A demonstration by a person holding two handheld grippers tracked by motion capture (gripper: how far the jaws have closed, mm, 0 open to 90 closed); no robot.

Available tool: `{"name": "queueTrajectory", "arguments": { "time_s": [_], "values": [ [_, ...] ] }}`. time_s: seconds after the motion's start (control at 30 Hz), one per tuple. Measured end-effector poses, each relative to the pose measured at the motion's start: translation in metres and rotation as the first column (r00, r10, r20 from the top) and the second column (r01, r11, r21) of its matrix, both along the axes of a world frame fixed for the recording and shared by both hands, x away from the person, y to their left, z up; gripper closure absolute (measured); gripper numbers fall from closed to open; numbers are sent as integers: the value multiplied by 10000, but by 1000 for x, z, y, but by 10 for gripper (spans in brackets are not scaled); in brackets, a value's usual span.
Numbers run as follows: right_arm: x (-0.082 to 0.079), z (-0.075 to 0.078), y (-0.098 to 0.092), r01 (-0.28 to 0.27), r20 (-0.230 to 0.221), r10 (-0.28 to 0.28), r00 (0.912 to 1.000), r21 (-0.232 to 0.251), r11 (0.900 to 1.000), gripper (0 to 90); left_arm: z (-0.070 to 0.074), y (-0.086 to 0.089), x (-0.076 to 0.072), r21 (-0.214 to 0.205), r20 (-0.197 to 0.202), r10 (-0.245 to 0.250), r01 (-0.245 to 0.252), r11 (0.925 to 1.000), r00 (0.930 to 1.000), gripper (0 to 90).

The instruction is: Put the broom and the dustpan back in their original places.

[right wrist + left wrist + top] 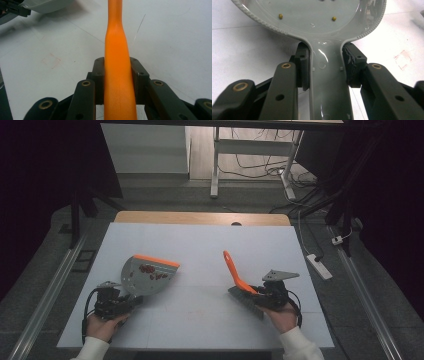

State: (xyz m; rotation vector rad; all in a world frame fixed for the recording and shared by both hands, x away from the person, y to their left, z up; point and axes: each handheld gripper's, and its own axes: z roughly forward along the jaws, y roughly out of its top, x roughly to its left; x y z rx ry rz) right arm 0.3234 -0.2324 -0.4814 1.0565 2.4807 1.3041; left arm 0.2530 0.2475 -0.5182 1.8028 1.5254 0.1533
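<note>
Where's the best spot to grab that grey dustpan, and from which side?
By its narrow handle, from the person's side. The dustpan widens into a broad tray with red bits in it, too wide for jaws, while the handle tapers to fit between them. The left tool already clamps it there, one pad on each side of the neck.

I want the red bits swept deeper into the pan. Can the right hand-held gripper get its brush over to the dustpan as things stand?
Probably yes: bare table lies between the brush, clamped in the right hand-held gripper, and the dustpan with its red bits.

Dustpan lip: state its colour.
Orange, on a grey dustpan; lip shows best in the high view.
</note>
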Motion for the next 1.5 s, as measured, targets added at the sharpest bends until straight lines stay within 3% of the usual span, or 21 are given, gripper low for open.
{"name": "queueTrajectory", "arguments": {
  "time_s": [0.3,0.4,0.77,1.0,1.5],
  "values": [
    [3,-6,-6,225,-784,-228,9967,-52,9997,700,-5,0,5,92,-157,472,-471,9989,9988,612],
    [6,-8,-8,348,-1050,-329,9939,164,9993,700,-7,0,7,138,-254,656,-653,9978,9975,613],
    [15,-12,-15,726,-1001,-747,9922,-252,9970,687,-14,-2,12,245,-627,818,-804,9965,9947,611],
    [20,-16,-22,971,-1083,-1020,9889,-496,9940,644,-15,-4,11,352,-615,781,-761,9965,9950,608],
    [31,-29,-27,1430,-1739,-1607,9716,-1103,9836,479,-15,-3,11,172,-531,546,-537,9984,9971,550]
  ]
}}
